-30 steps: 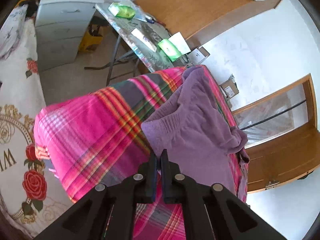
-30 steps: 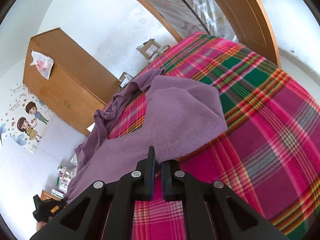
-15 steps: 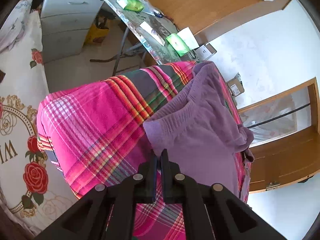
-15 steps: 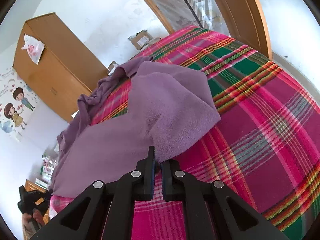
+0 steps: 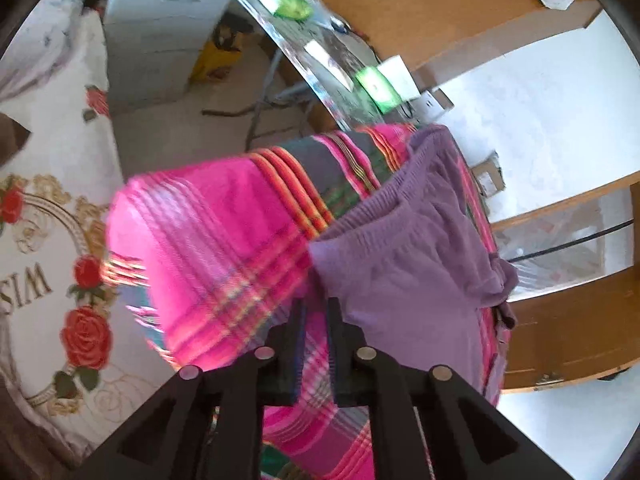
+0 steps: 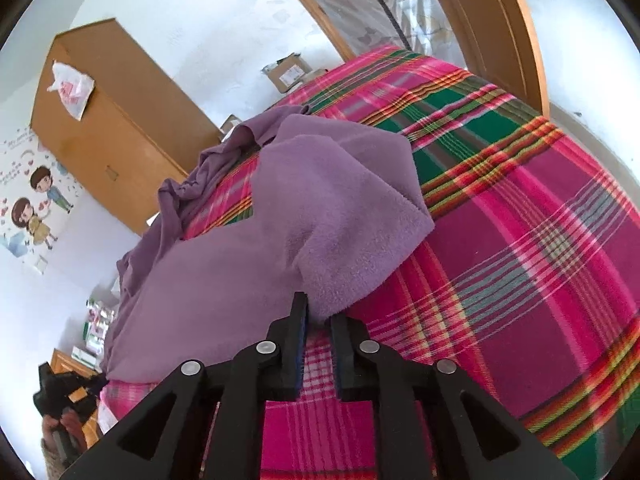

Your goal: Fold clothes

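Left wrist view: the black two-finger left gripper (image 5: 316,308) points over the near edge of a bed covered with a pink, green and orange plaid blanket (image 5: 224,248); its fingers stand slightly apart with a narrow gap, and nothing is clamped between them; a corner of the purple fleece garment (image 5: 412,264) lies just ahead of the fingertips, its ribbed waistband edge facing the blanket's left side; the frame is motion-blurred, so contact between the right finger and the cloth cannot be confirmed; the garment runs away along the right part of the bed; beyond the bed stand a folding table with a patterned top (image 5: 320,60), a grey drawer cabinet (image 5: 156,36) and a brown wooden wardrobe (image 5: 448,12); a white cover printed with red roses (image 5: 60,264) lies at the left.

Right wrist view: the black two-finger right gripper (image 6: 319,312) is likewise parted by a narrow gap; a folded-over flap of the purple fleece garment (image 6: 320,216) hangs directly at the fingertips, its lowest edge dipping into the gap; the garment lies spread on the plaid blanket (image 6: 520,240), folded once, with a bunched thinner part trailing towards the wardrobe (image 6: 108,136); a wooden door (image 6: 488,24) stands behind the bed.
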Motion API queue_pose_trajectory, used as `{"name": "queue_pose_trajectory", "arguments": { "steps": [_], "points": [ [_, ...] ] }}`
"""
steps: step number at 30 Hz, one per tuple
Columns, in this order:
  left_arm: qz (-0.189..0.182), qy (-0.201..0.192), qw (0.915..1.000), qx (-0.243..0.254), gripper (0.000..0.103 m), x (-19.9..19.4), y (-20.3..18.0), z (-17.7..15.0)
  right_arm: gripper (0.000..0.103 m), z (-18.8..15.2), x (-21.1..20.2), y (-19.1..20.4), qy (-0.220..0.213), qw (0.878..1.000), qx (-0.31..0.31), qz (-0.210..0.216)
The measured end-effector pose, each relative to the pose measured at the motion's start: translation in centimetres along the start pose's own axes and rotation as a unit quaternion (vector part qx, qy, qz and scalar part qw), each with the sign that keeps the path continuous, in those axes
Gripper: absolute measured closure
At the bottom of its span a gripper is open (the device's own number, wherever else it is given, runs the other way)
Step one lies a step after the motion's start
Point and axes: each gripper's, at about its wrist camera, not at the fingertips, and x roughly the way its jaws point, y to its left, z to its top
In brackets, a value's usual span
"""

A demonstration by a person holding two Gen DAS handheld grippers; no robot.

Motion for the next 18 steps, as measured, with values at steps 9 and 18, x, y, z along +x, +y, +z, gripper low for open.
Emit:
{"name": "queue_pose_trajectory", "arguments": {
  "steps": [9,18],
  "points": [
    [-0.004,-0.02,0.9833,0.181,0.085,-1.8,-7.5,-2.5,0.082,0.2,-2.6,-1.7,0.009,0.999,-0.032,0.018],
    [-0.066,0.095,0.9247,0.363,0.08,3.9,-18.3,-9.0,0.081,3.4,-6.1,-3.6,-0.064,0.997,-0.049,0.008]
  ]
}}
